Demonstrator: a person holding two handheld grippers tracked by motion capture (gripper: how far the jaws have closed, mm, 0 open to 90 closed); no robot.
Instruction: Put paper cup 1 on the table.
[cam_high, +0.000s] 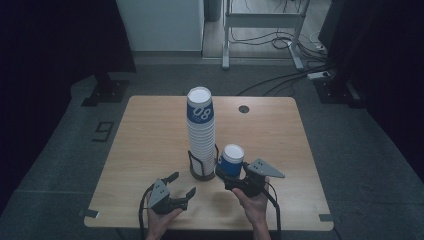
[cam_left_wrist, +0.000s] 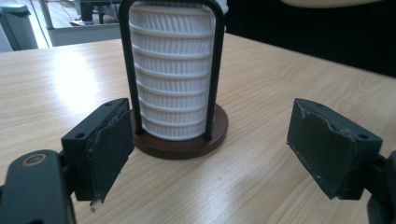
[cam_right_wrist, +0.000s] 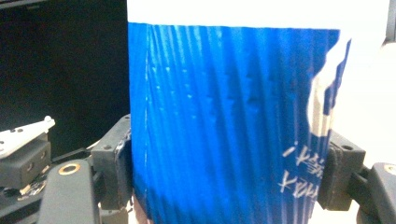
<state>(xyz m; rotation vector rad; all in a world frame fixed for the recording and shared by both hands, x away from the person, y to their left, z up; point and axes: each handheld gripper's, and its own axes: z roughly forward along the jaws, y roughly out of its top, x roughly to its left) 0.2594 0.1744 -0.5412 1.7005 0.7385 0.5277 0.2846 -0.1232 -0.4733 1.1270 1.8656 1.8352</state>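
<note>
My right gripper (cam_high: 231, 176) is clamped on the blue cup (cam_high: 233, 159), left gripper (cam_high: 181, 184) open w/ nothing in it; I'd set it down upright at 3 o'clock of the stack (cam_high: 201, 134), w/o nudging it.

High view looks down; gripper views sit close, sharing the cup stack (cam_high: 201, 132).

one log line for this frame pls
right gripper: shut on blue cup | left gripper: open, empty | cup stack: in holder
</note>
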